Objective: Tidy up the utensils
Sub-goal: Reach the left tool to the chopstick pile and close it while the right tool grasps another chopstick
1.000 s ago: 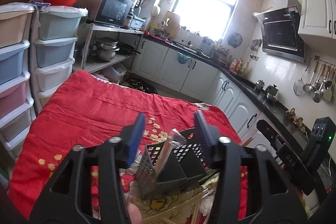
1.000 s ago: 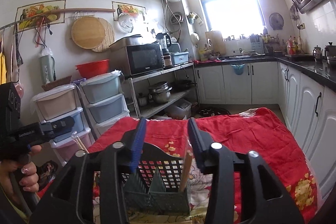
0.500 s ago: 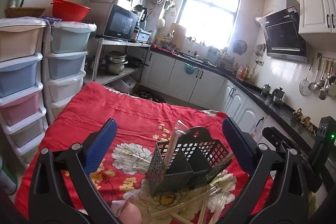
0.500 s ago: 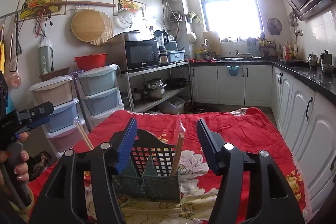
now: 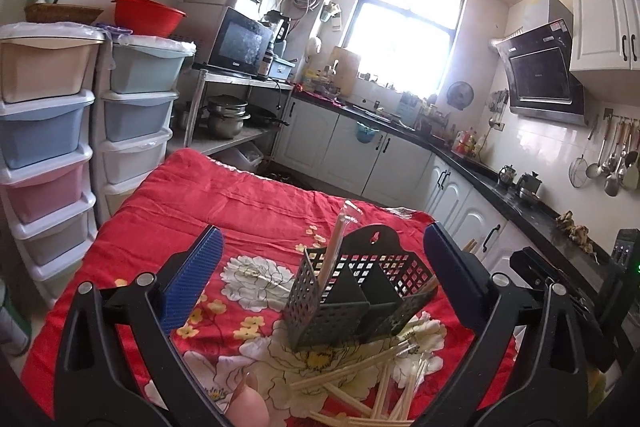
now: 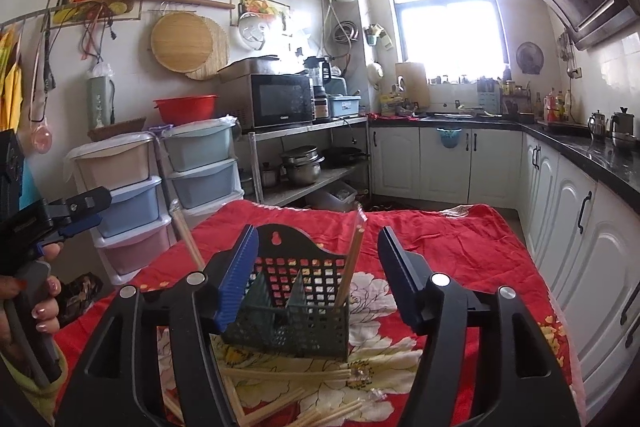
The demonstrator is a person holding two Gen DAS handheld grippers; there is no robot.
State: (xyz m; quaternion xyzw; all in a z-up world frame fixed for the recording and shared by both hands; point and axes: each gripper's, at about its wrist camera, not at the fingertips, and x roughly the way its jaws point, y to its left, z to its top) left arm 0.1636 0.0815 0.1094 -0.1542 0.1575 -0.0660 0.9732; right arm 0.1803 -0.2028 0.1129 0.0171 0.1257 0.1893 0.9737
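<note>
Upright, wrapped chopsticks (image 6: 352, 263) inside black caddy (image 6: 288, 311).

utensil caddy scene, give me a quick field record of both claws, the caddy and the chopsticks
surface: red floral cloth
caddy: black perforated utensil caddy, upright on the cloth, divided into compartments
in caddy: one wrapped chopstick pair, leaning in an end compartment
loose: chopsticks scattered on the cloth in front of the caddy
left claw: open, empty, caddy between its fingers, no contact
right claw: open, empty, framing the caddy
done: most chopsticks not yet sorted
</note>
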